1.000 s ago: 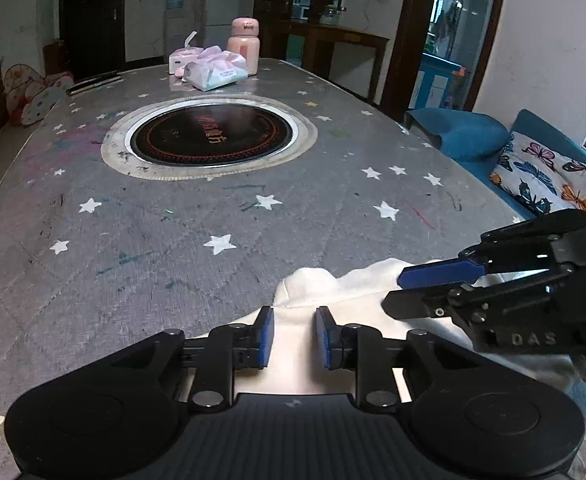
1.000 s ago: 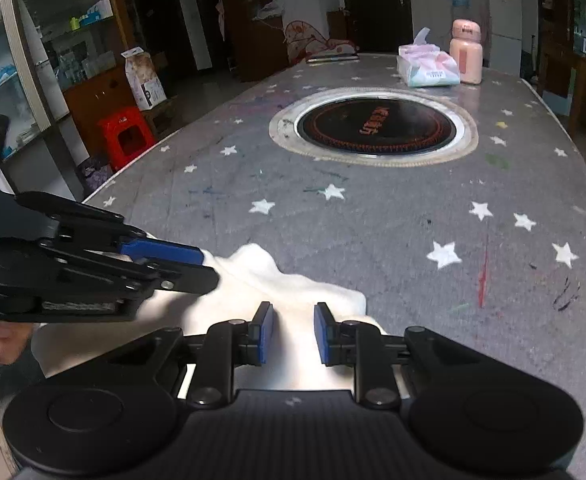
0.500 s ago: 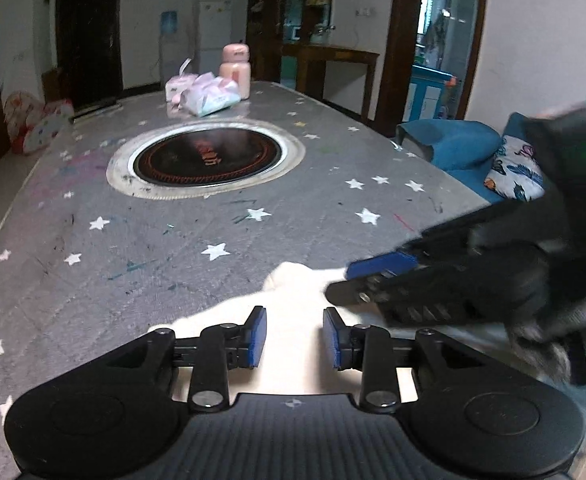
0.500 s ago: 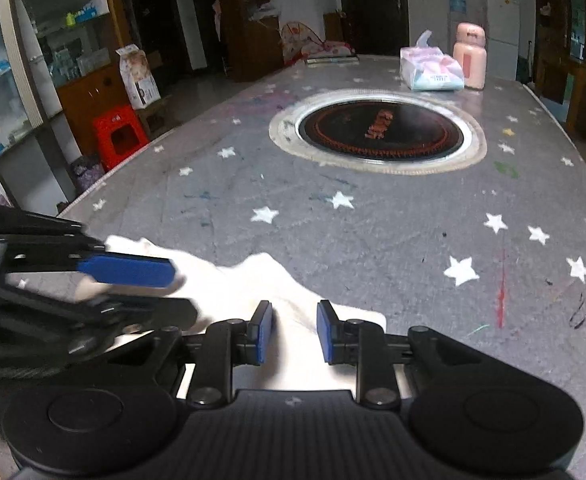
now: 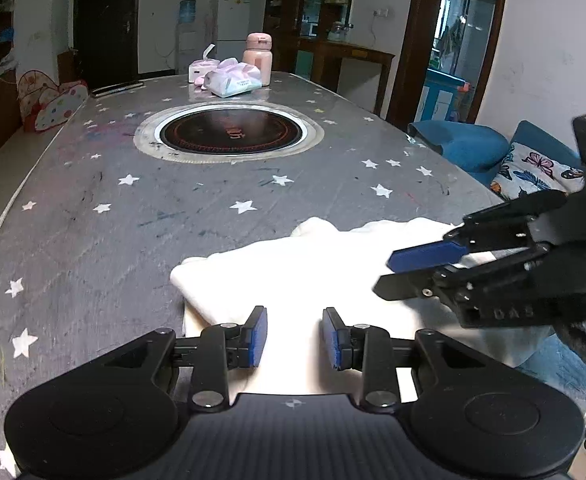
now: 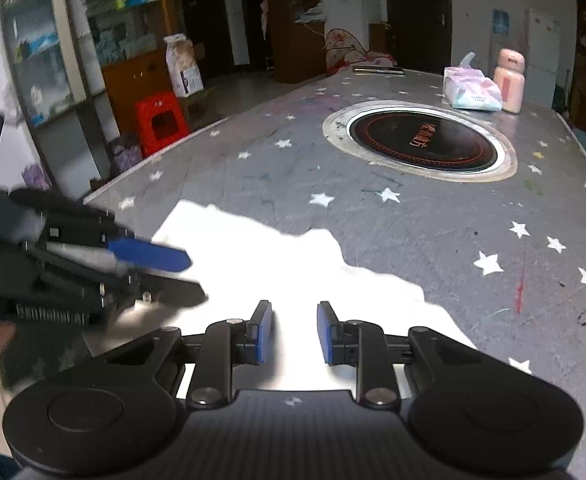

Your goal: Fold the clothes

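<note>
A white garment lies rumpled near the front edge of the grey star-print table. My left gripper hovers over its near part with the blue pads apart. Cloth shows below the gap and nothing is pinched. In the same view my right gripper reaches in from the right over the garment's right side. In the right wrist view the right gripper stands open above the garment, and the left gripper comes in from the left, slightly blurred.
A round black hob is set into the table's middle. A tissue pack and a pink bottle stand at the far end. A blue sofa with a butterfly cushion is to the right, and a red stool and shelves are to the left.
The garment now spreads further left across the table. The two grippers have drawn apart sideways, and the left gripper's pads stand slightly wider than a second ago.
</note>
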Tool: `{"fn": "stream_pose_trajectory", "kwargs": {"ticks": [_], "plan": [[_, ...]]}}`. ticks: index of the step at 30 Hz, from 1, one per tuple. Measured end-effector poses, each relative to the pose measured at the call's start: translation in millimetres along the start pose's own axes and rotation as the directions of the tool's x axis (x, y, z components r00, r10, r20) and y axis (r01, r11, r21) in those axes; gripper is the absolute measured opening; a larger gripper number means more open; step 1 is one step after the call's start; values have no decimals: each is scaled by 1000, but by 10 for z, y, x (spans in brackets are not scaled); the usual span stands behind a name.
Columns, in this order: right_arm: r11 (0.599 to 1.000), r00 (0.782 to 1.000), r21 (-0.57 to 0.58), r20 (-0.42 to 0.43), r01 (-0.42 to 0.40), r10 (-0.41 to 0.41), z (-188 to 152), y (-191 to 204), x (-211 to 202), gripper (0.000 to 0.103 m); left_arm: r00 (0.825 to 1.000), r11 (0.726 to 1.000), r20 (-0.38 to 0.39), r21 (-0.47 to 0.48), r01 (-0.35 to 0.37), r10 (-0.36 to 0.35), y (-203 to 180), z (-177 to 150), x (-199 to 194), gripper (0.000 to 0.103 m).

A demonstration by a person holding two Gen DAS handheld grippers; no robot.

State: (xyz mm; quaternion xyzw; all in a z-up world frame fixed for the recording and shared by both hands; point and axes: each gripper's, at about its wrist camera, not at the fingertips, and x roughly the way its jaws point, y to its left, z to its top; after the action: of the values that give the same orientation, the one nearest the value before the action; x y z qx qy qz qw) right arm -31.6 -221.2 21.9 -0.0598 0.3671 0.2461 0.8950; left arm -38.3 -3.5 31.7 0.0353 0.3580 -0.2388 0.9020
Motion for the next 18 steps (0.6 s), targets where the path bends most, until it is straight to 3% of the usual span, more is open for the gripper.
{"fn": "stream_pose_trajectory", "kwargs": {"ticks": [12,18], "plan": [[981,1000,-192,0,-1,1,-361,391,-359,25,1000,1000,3,-8,-4,4,40,-64,-40,33],[983,1000,-182,10,-5,7,-454,410,-565,25,1000,1000,7,-9,-7,7,63,-78,-52,34]]}}
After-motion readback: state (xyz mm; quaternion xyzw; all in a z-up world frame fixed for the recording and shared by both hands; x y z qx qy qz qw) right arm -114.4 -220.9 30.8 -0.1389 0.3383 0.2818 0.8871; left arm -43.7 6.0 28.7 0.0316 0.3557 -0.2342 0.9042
